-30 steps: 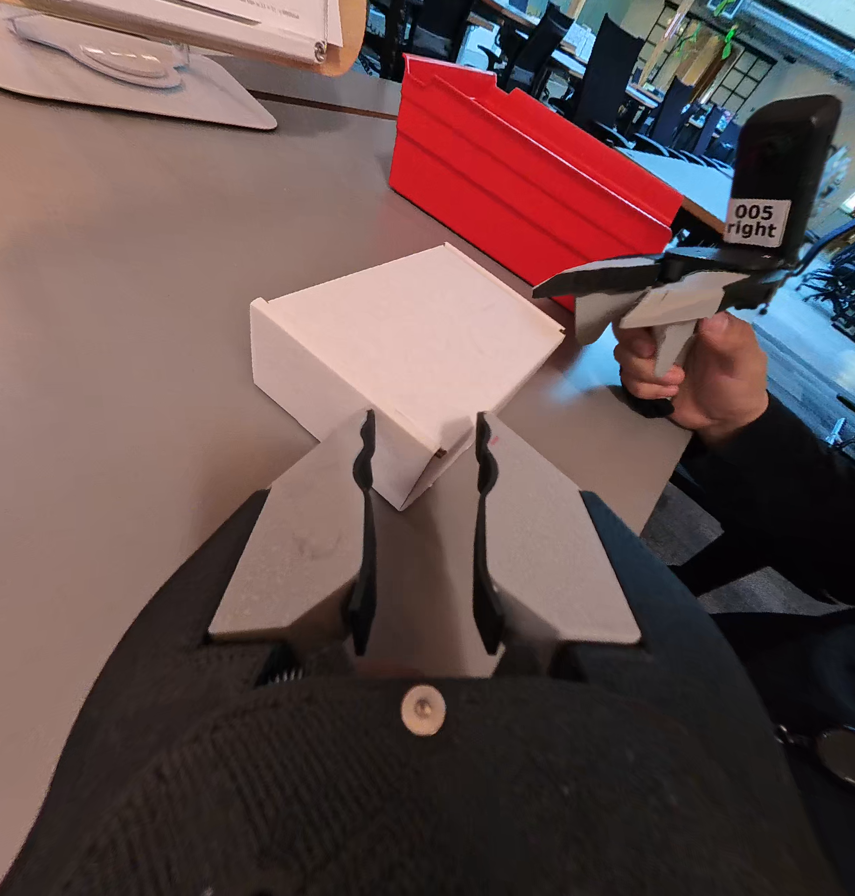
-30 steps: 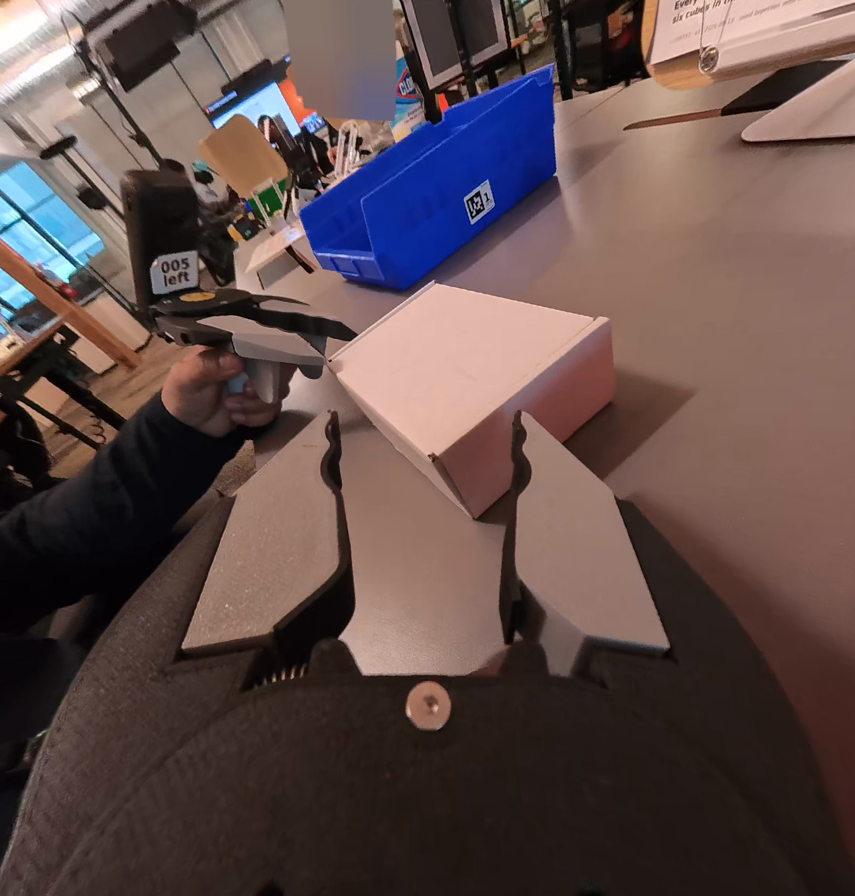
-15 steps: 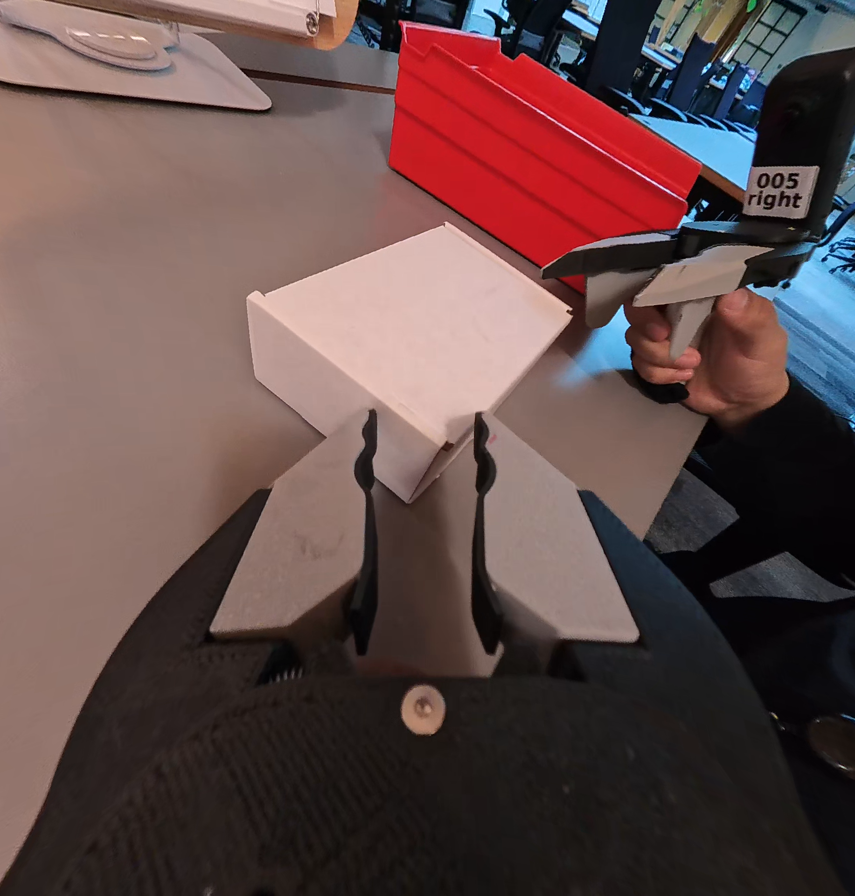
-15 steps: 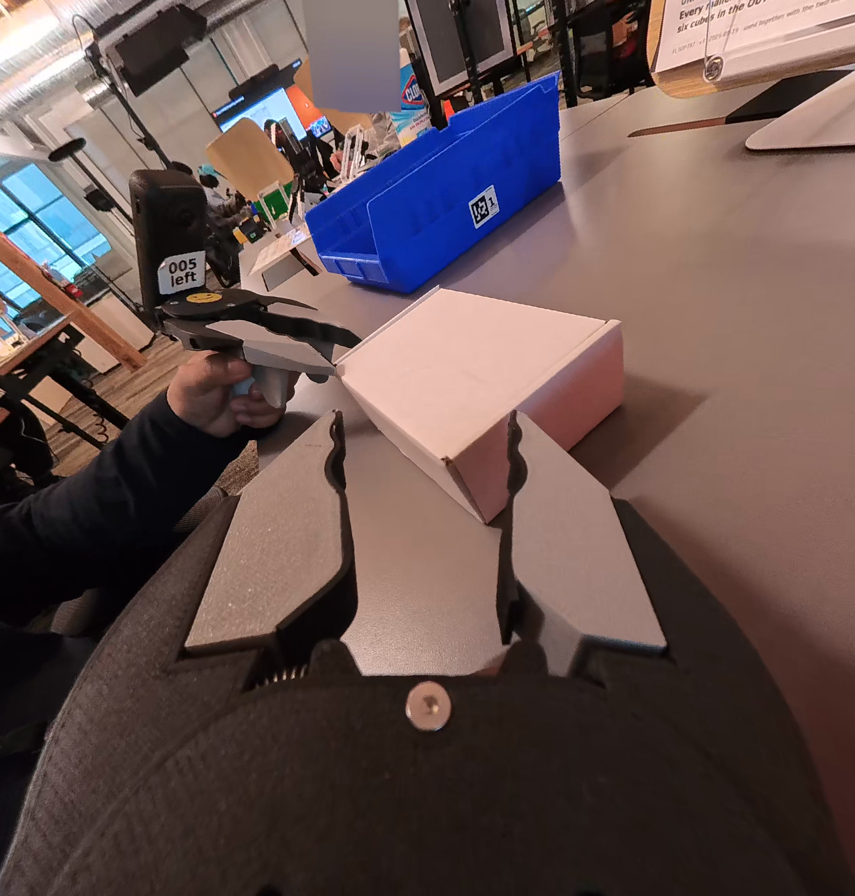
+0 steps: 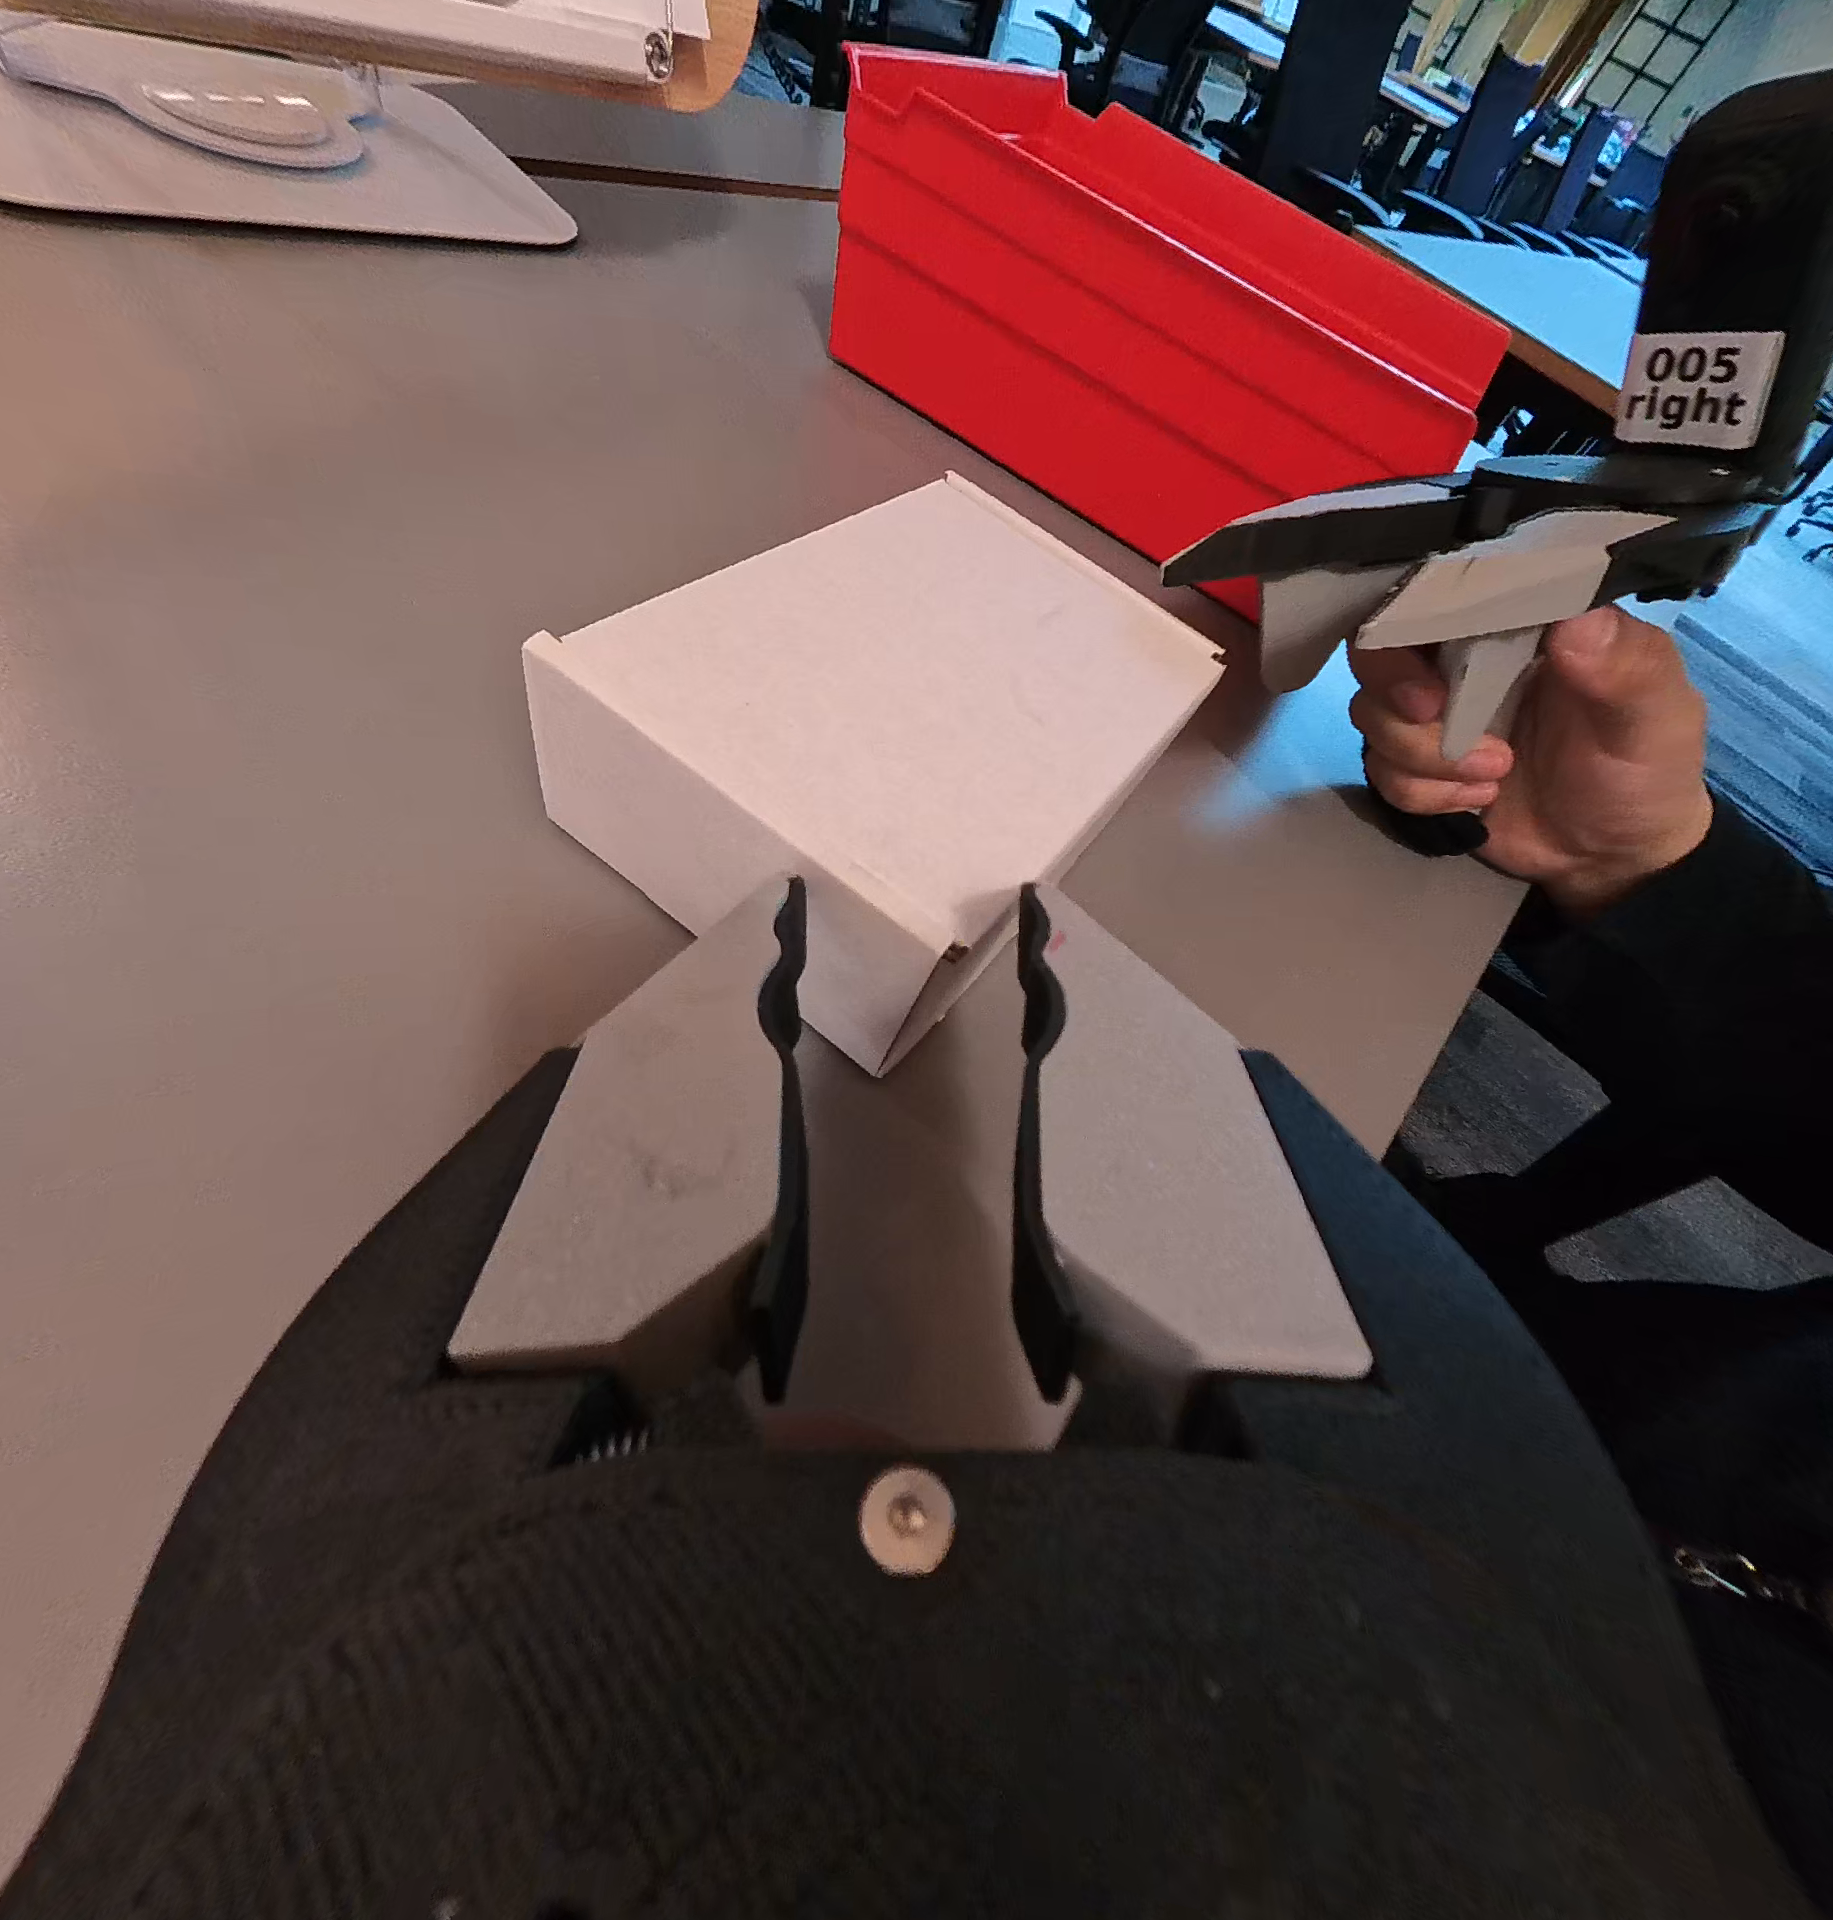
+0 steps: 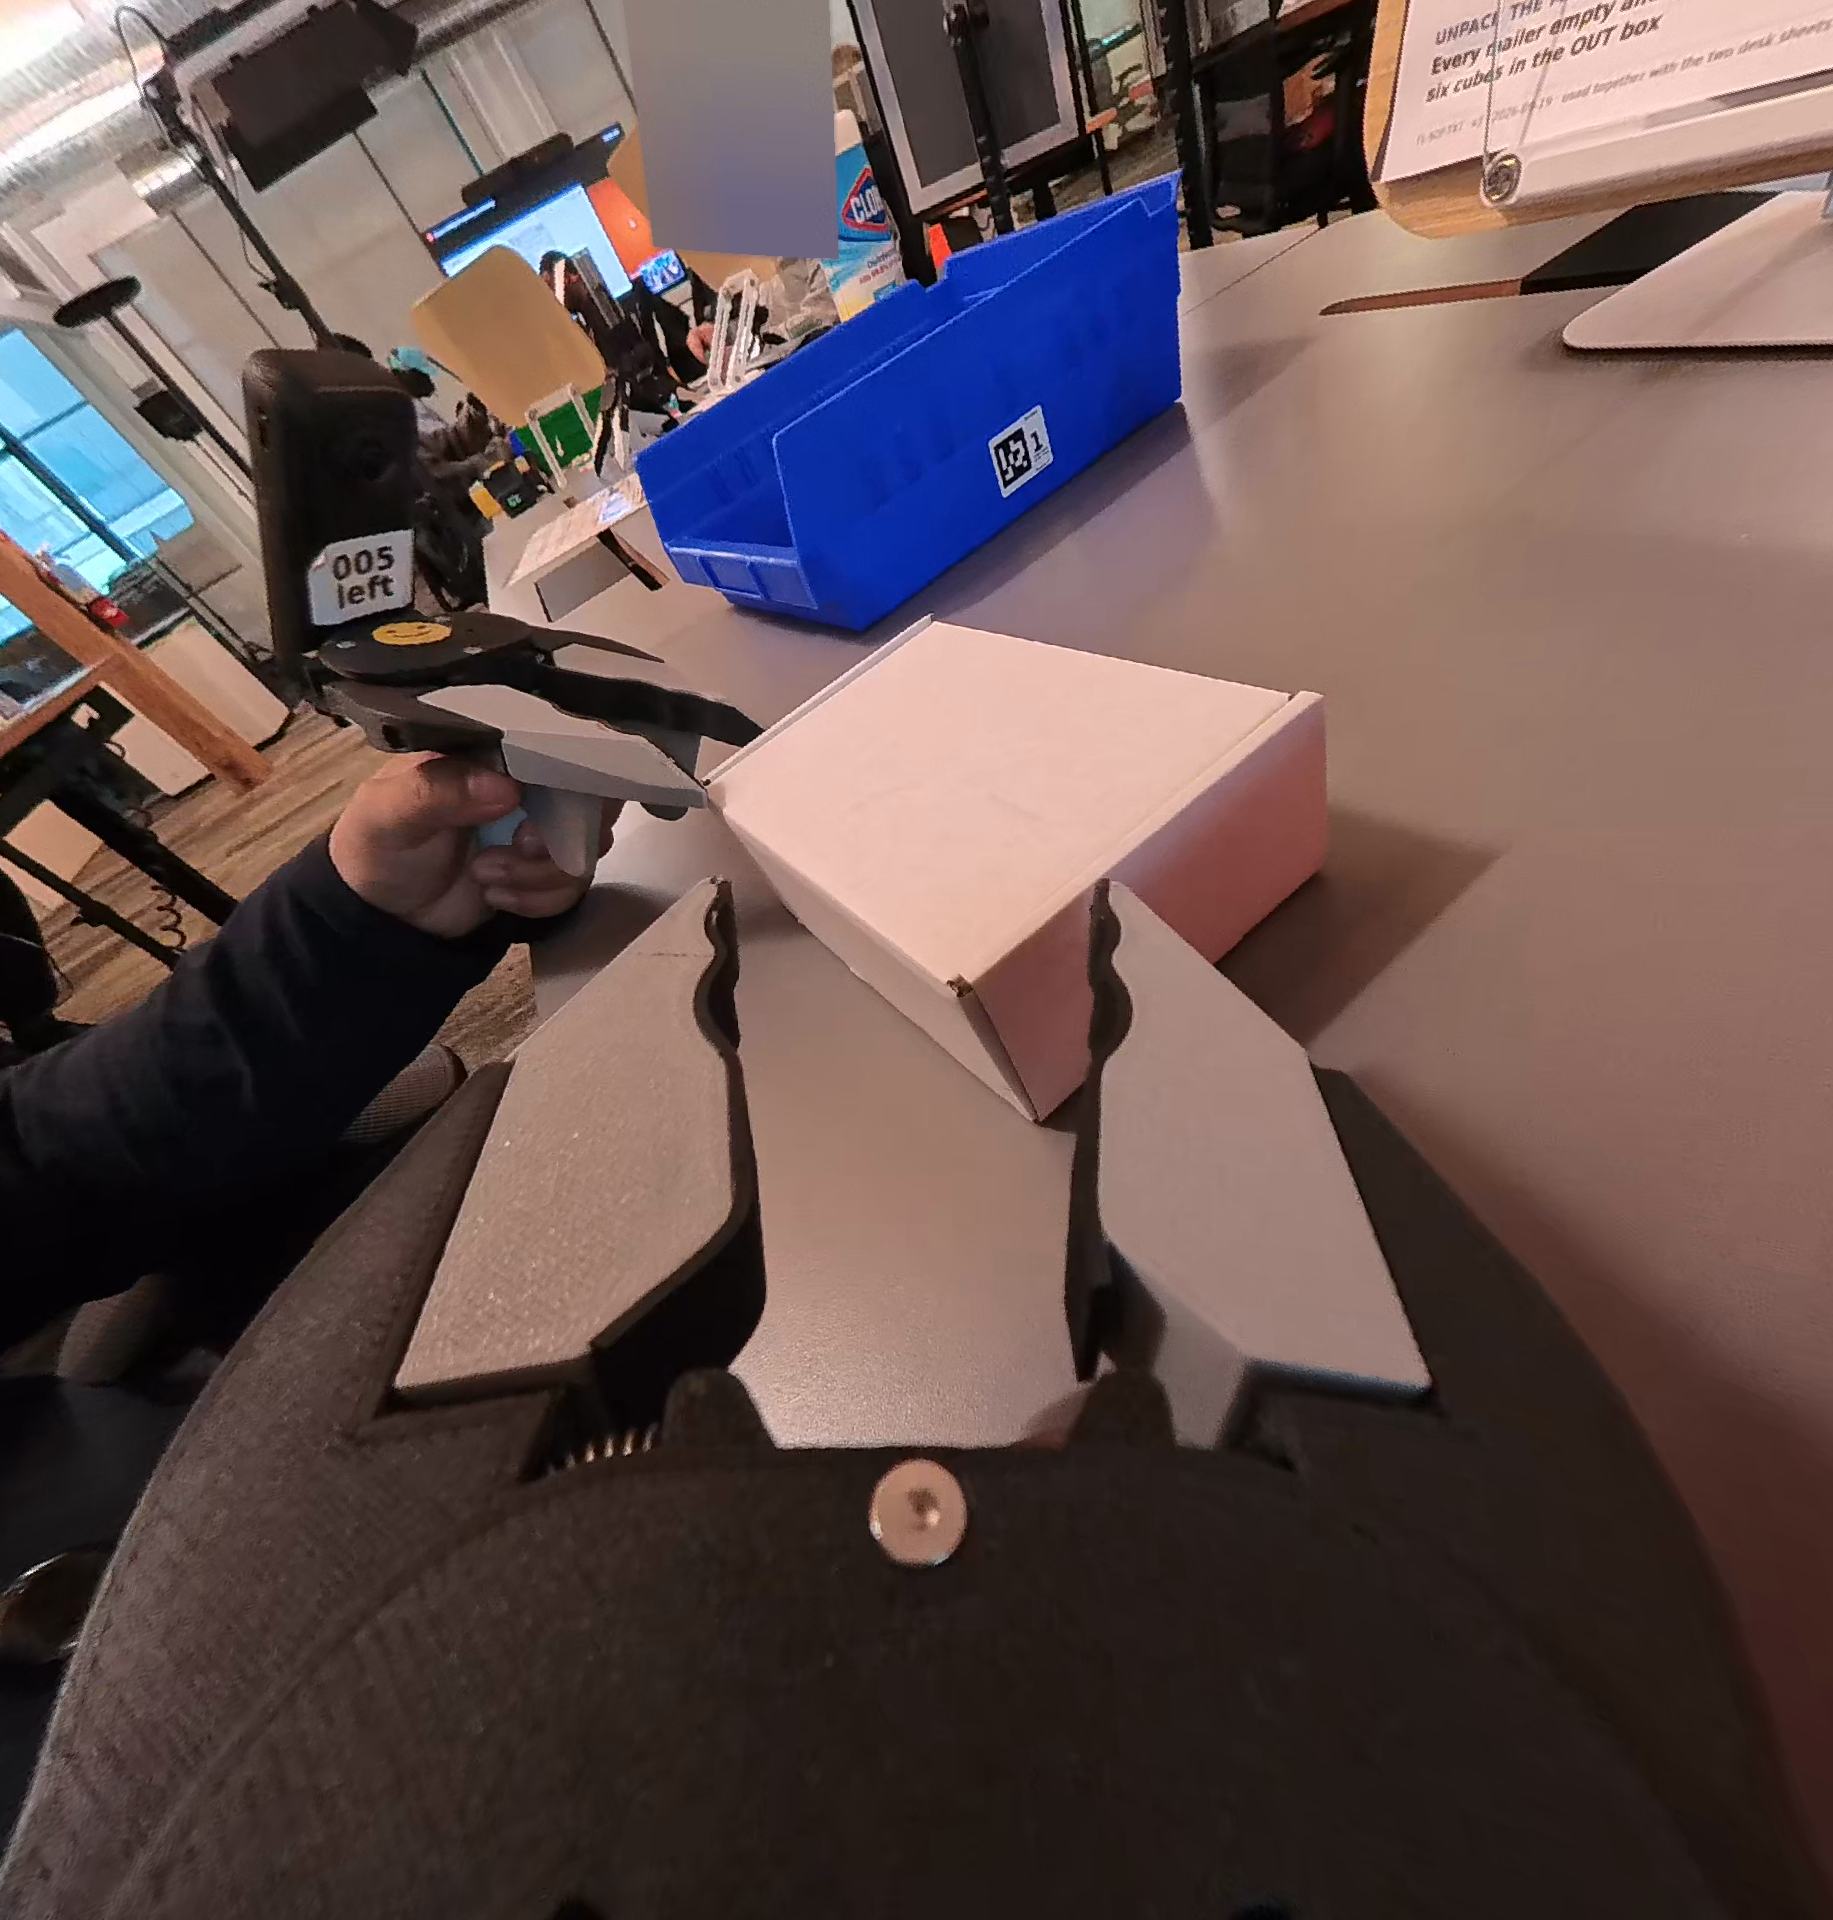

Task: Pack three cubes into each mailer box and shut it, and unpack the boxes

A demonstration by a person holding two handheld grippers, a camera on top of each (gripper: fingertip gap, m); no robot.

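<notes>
The table (image 5: 216, 623) carries everything. A red bin (image 5: 1099, 301) stands beyond the left gripper (image 5: 904, 914), past the box; a blue bin (image 6: 943, 457) stands beyond the right gripper (image 6: 907, 914).

The box (image 5: 860, 707), white and shut, lies flat between the two grippers, one corner reaching between the left gripper's fingers. The right gripper sits at the opposite corner. Both grippers are parted and hold nothing.

The box looks like light, thin cardboard: stiff at edges and corners, likely to dent or slide if squeezed mid-panel. Its lid's front edge seems the best place to pinch, while the other gripper steadies a side wall.
</notes>
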